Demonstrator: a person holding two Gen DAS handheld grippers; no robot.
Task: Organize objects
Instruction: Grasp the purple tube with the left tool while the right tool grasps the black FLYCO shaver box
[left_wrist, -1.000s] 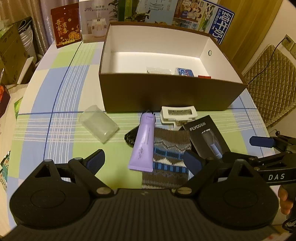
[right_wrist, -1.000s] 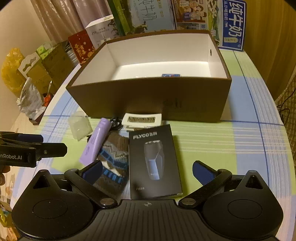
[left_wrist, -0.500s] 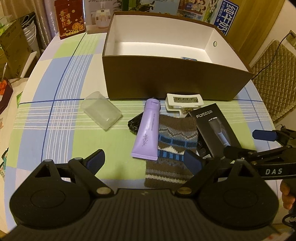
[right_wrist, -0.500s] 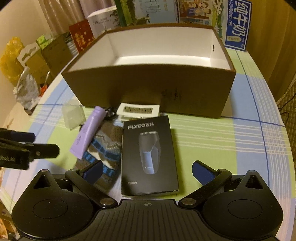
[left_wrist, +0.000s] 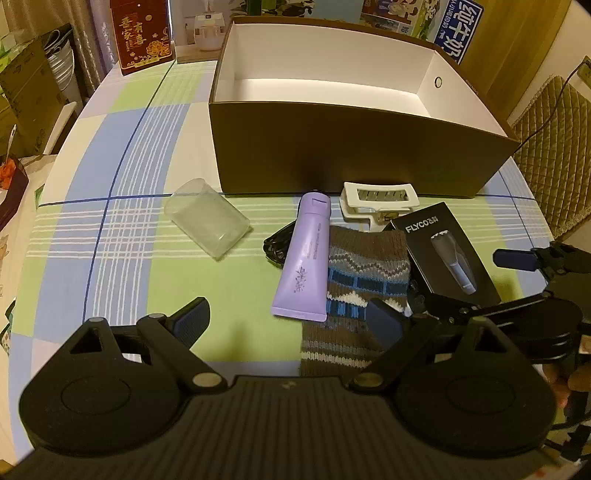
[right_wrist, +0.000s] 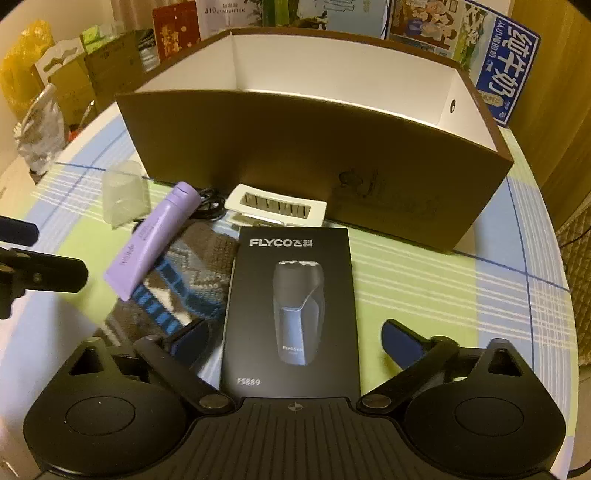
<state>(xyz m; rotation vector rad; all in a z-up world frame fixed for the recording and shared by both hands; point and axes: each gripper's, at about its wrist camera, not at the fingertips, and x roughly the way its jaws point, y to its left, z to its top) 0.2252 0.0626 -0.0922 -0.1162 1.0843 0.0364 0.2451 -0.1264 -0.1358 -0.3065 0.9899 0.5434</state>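
- The right gripper (right_wrist: 295, 339) is spread wide, grasping nothing, its two fingers straddling the near end of the black shaver box (right_wrist: 291, 306) — a pick looks to be in hand.
- The shaver box lies flat on the tabletop (right_wrist: 424, 280), just in front of the brown storage box's (right_wrist: 295, 147) near wall, its left edge touching the knitted pouch (right_wrist: 184, 291).
- The left gripper (left_wrist: 288, 321) is likewise released and empty, poised near the purple tube (left_wrist: 304, 258), which rests partly on the pouch.
- Next, I judge: lower, clench on the shaver box's long sides, lift clear of that wall — without dragging the pouch.
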